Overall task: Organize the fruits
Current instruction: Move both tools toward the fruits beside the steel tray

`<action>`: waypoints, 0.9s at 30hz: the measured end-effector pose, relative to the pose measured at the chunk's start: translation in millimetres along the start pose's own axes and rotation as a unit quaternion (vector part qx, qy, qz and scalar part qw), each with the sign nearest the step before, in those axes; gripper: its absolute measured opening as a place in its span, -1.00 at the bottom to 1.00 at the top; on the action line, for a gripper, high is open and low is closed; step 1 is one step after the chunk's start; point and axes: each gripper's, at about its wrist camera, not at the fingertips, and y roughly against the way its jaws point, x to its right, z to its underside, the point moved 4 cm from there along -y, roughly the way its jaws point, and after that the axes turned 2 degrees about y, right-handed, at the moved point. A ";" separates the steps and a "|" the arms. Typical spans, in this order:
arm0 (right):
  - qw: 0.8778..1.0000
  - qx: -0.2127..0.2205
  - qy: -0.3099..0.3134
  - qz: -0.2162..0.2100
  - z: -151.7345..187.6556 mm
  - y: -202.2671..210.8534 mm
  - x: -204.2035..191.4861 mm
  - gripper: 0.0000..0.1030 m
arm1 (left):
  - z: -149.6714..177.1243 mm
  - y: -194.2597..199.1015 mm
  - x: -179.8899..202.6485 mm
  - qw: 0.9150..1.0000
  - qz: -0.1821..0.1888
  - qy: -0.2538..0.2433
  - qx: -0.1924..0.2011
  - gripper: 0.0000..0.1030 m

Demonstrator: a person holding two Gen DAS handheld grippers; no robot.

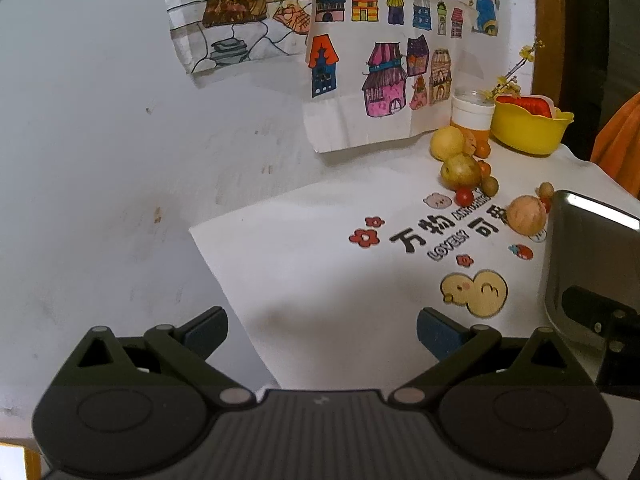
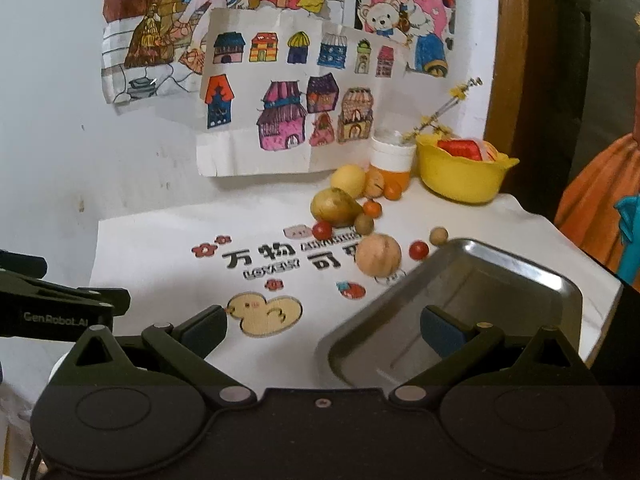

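Observation:
Several fruits lie on the white printed cloth (image 2: 168, 248): a yellow round fruit (image 2: 349, 180), a green-yellow pear (image 2: 334, 207), a tan peach (image 2: 378, 255), small red fruits (image 2: 322, 230) (image 2: 419, 249), small oranges (image 2: 373, 208) and a kiwi (image 2: 364, 223). The same cluster shows in the left wrist view, with the pear (image 1: 460, 171) and peach (image 1: 526, 214). A steel tray (image 2: 500, 276) sits at the right front; its edge (image 1: 580, 248) shows at the left view's right. My left gripper (image 1: 322, 330) is open over bare cloth. My right gripper (image 2: 324, 328) is open above the tray's near rim, holding nothing.
A yellow bowl (image 2: 460, 178) with red contents and a white-capped jar (image 2: 392, 160) stand at the back by the wall. Coloured drawings (image 2: 288, 100) hang on the wall. An orange cloth (image 2: 600, 200) hangs beyond the table's right edge. The left gripper's body (image 2: 52, 308) shows at left.

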 end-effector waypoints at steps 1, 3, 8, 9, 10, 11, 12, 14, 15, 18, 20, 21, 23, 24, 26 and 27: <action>1.000 0.001 0.001 -0.001 -2.3 -2.8 1.2 0.99 | -2.9 -1.9 0.7 1.000 0.000 -0.001 -0.002 0.99; 1.000 0.003 0.002 -0.006 -6.9 -8.7 5.1 0.99 | -11.8 -6.9 2.8 1.000 0.006 -0.003 -0.006 0.99; 1.000 0.011 0.012 -0.007 -14.6 -23.0 17.0 0.99 | -31.7 -20.4 9.0 1.000 0.007 -0.008 -0.006 0.99; 1.000 0.013 0.014 -0.008 -15.8 -25.9 19.5 0.99 | -35.7 -24.5 11.3 1.000 0.007 -0.011 -0.008 0.99; 1.000 0.014 0.016 -0.009 -17.5 -29.7 22.8 0.99 | -38.4 -27.9 13.4 1.000 0.006 -0.015 -0.009 0.99; 1.000 0.015 0.018 -0.011 -18.8 -32.9 25.5 0.99 | -41.7 -31.9 16.2 1.000 0.005 -0.019 -0.011 0.99; 1.000 0.016 0.021 -0.012 -20.2 -36.2 28.4 0.99 | -45.1 -35.5 19.2 1.000 0.005 -0.024 -0.012 0.99; 0.999 0.021 0.031 -0.018 -23.5 -42.5 33.8 0.99 | -49.3 -40.7 24.6 0.999 0.003 -0.034 -0.011 0.99; 0.999 0.023 0.035 -0.020 -24.9 -44.8 35.9 0.99 | -52.3 -44.3 27.6 0.999 0.002 -0.040 -0.012 0.99; 0.998 0.030 0.050 -0.029 -31.1 -51.8 43.4 0.99 | -58.3 -53.6 34.9 0.999 0.000 -0.052 -0.014 0.99; 0.997 0.035 0.065 -0.036 -35.1 -55.7 47.5 0.99 | -62.4 -61.4 39.5 0.998 0.000 -0.061 -0.016 0.99; 0.996 0.039 0.070 -0.035 -36.5 -56.9 49.3 0.99 | -64.4 -65.3 42.1 0.998 0.000 -0.064 -0.016 0.99; 0.995 0.047 0.081 -0.032 -40.1 -59.0 52.9 0.99 | -67.1 -73.0 46.0 0.997 0.000 -0.069 -0.019 0.99; 0.995 0.050 0.085 -0.033 -41.3 -60.0 54.2 0.99 | -67.9 -75.9 47.5 0.997 0.001 -0.071 -0.020 0.99; 0.994 0.053 0.093 -0.038 -42.2 -62.3 56.3 0.99 | -69.4 -83.6 51.0 0.997 0.004 -0.075 -0.025 0.99; 0.993 0.053 0.098 -0.040 -42.2 -63.7 56.8 0.99 | -70.1 -87.1 52.5 0.997 0.006 -0.076 -0.028 0.99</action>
